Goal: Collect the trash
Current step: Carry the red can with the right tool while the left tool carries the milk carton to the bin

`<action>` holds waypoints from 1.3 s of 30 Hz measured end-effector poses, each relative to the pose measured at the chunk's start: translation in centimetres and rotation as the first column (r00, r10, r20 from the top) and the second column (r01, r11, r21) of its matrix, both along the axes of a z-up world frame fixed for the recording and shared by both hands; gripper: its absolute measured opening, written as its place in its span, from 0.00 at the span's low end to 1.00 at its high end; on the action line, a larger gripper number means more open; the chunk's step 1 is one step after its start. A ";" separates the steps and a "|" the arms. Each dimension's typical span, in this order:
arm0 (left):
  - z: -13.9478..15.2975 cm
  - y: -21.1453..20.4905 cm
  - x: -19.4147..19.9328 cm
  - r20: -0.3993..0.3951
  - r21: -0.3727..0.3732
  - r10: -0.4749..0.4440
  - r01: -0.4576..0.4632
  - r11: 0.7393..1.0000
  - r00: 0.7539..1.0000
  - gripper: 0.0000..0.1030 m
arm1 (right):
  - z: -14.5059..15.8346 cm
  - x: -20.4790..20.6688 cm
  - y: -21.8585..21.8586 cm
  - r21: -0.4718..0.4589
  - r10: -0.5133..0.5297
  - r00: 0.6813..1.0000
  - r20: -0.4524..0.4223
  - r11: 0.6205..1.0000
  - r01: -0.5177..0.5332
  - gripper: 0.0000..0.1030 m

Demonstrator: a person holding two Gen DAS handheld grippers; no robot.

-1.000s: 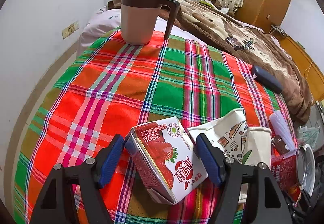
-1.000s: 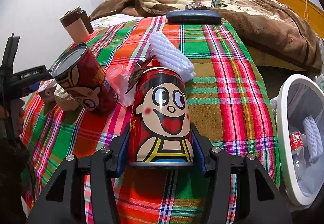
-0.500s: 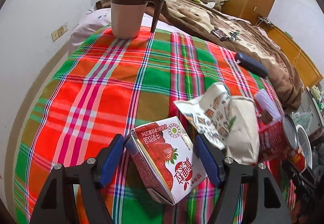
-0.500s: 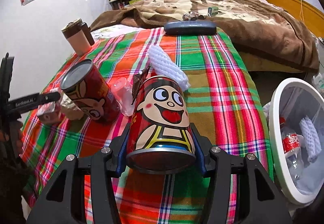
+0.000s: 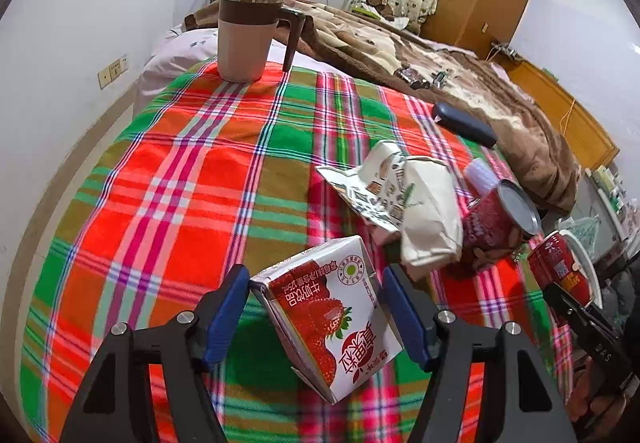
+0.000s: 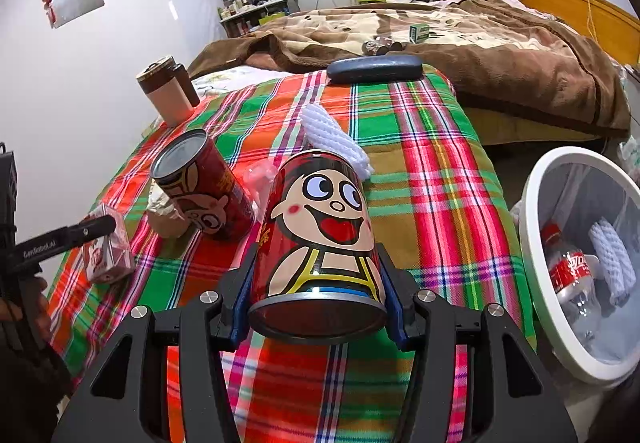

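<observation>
Carrying both loads toward the white bin point(image 6: 532, 243): right gripper point(image 6: 318, 295) is clamping the cartoon can point(image 6: 320, 231); left gripper point(image 5: 316, 313) fingers are closing on the strawberry carton point(image 5: 332, 319). Keep both grips firm until above the bin.

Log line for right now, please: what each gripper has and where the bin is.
left gripper: closing on strawberry milk carton | right gripper: shut on cartoon can, lifted | bin: right of table, bottle inside

Two close wrist fisheye views angled down over a plaid cloth point(image 5: 192, 195); both face the bed point(image 6: 480, 39) at twelve o'clock and share the mug point(image 5: 246, 35) and tilted can point(image 6: 204, 183)
</observation>
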State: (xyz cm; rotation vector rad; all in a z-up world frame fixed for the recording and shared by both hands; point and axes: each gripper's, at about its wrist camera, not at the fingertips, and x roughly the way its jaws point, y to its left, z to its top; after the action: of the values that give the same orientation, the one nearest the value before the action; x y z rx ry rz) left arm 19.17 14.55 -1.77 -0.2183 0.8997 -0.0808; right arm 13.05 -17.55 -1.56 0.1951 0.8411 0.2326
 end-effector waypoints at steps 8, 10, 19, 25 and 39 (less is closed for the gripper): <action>1.3 -2.4 -2.4 0.063 0.020 -0.054 0.053 0.998 0.997 0.66 | 0.6 -1.3 -0.8 0.016 -0.001 1.000 0.027 1.000 0.001 0.52; 1.8 -3.3 -2.8 0.079 0.038 -0.077 0.075 0.996 0.994 0.66 | 0.8 -1.6 -1.0 0.016 -0.004 0.999 0.036 1.000 0.003 0.52; 4.2 -7.7 -4.0 0.125 0.039 -0.173 0.169 0.985 0.977 0.67 | 1.9 -2.7 -3.2 0.037 -0.032 0.997 0.069 0.999 0.030 0.52; 5.6 -11.0 -4.4 0.155 0.039 -0.236 0.233 0.972 0.959 0.67 | 2.8 -3.5 -5.4 0.037 -0.070 0.993 0.091 0.997 0.067 0.52; 7.1 -20.7 -3.6 0.174 0.037 -0.393 0.393 0.919 0.903 0.67 | 3.4 -5.4 -11.7 0.032 -0.195 0.974 0.114 0.981 0.192 0.52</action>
State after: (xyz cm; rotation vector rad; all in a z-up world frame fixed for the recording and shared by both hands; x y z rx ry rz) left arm 15.55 -6.17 5.30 -0.0237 0.7533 -0.4698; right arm 7.62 -29.27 1.85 0.2785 0.6988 0.0689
